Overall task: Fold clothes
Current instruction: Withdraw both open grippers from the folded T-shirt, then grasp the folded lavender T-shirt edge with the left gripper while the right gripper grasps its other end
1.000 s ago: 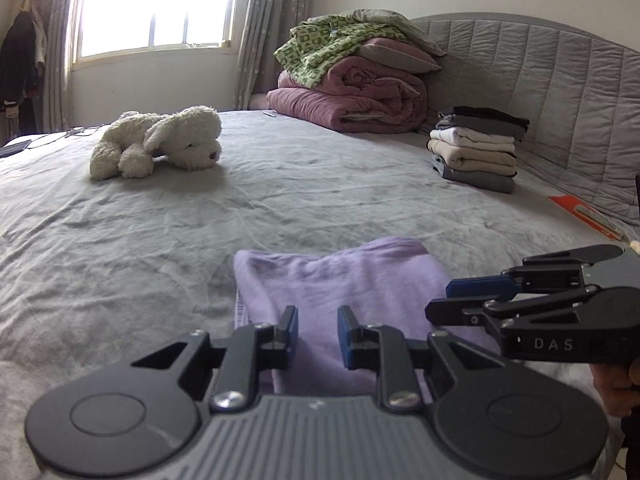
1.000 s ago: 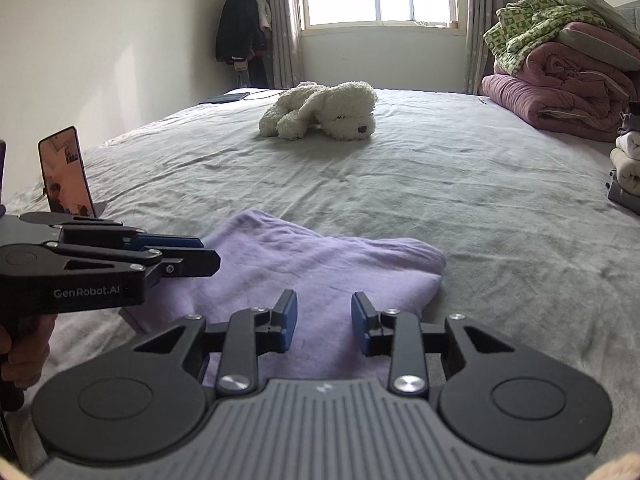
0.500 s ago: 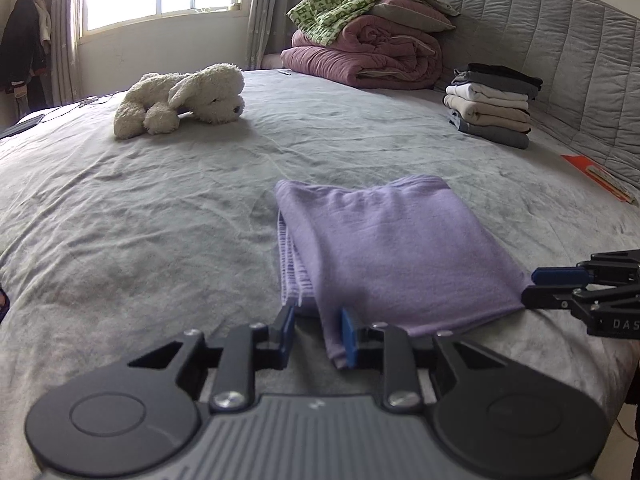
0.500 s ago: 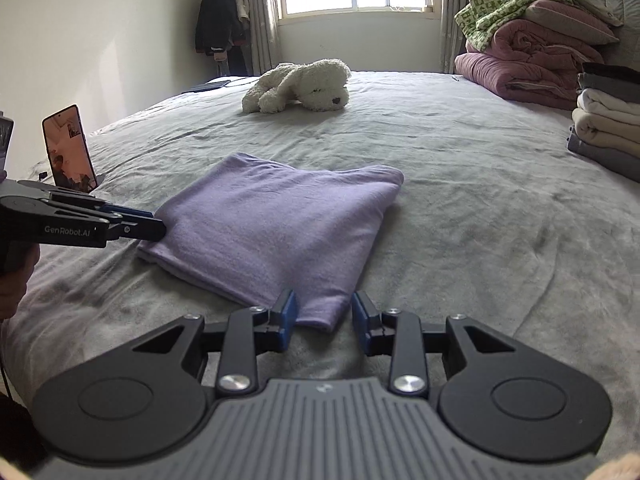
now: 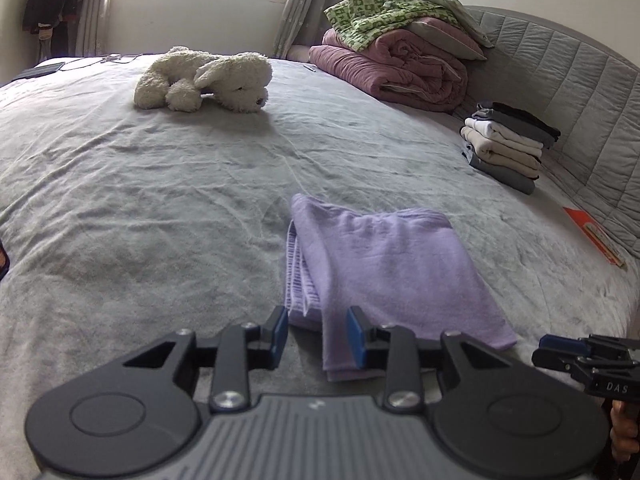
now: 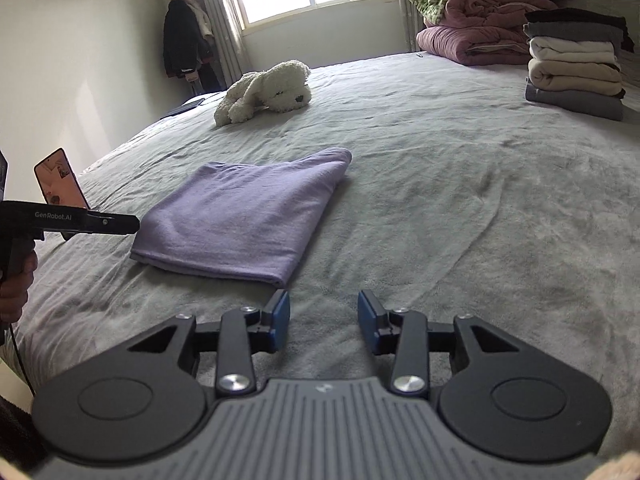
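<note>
Here the folded purple garment (image 5: 384, 264) lies lengthwise ahead, its near corner between the left gripper (image 5: 316, 332)'s opening jaws, unpinched; the right gripper (image 6: 323, 316)'s jaws open empty, just right of it.

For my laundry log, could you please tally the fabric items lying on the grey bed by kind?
Folded lilac garment, lying alone: 1
Folded garments in the stack by the headboard: 5
Rolled maroon quilt: 1
Green checked blanket: 1
Grey pillow: 1
White plush dog: 1
Total: 10
</note>
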The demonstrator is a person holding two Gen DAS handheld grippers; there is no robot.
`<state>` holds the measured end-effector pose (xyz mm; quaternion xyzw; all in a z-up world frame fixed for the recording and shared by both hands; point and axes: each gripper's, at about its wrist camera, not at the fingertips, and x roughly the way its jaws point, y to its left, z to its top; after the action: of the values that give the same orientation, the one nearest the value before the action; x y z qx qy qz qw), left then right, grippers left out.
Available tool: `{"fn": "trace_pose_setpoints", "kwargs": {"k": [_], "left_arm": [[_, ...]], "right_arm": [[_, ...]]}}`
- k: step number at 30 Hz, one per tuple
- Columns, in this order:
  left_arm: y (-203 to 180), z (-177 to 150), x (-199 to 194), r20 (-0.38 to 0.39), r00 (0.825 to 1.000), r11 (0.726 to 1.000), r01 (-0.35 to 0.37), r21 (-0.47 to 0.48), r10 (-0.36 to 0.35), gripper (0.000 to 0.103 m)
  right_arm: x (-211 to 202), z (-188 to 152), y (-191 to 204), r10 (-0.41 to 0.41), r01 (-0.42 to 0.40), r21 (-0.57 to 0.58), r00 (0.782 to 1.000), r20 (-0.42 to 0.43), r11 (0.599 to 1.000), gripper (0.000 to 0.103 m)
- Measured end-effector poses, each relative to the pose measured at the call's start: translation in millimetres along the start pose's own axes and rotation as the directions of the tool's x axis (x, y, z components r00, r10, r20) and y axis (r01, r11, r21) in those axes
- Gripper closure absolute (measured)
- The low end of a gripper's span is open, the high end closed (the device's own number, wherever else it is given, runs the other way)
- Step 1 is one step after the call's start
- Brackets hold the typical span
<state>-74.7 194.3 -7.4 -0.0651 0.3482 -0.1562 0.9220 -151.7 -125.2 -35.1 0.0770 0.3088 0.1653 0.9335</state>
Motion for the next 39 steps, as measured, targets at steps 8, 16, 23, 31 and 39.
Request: {"fn": "trace_pose_setpoints", "kwargs": {"k": [8,16,23,31,39], "left_arm": [[-16.3,22.3,18.3,-0.024,0.999,0.998,-0.047,0.033,0.048,0.061],[-6.2,40.9,44.4,-0.161,0.983,0.994,-0.094,-0.056,0.084,0.041],[0.8,48.8,60.6,-0.228,0.970,0.990,-0.105,-0.092,0.082,0.029],[-3.9,56.1,75.1,-0.234,0.970,0.993,-0.080,-0.081,0.059,0.029],[6.0,61.3,89.2,-0.240,0.970,0.986,-0.016,-0.166,-0.024,0.040]], "right_arm": [[-0.6,8.2,-18.0,0.027,-0.024,0.129,0.999,-0.018,0.991,0.053],[0.8,22.3,-39.6,0.095,-0.070,0.329,0.994,-0.062,0.942,0.051],[14.4,32.5,-63.7,0.192,-0.111,0.550,0.977,-0.091,0.828,0.044],[53.8,56.4,-90.8,0.306,-0.127,0.717,0.944,-0.125,0.685,0.045],[82.8,77.9,-91.2,0.342,-0.141,0.677,0.923,-0.173,0.722,0.048]]}}
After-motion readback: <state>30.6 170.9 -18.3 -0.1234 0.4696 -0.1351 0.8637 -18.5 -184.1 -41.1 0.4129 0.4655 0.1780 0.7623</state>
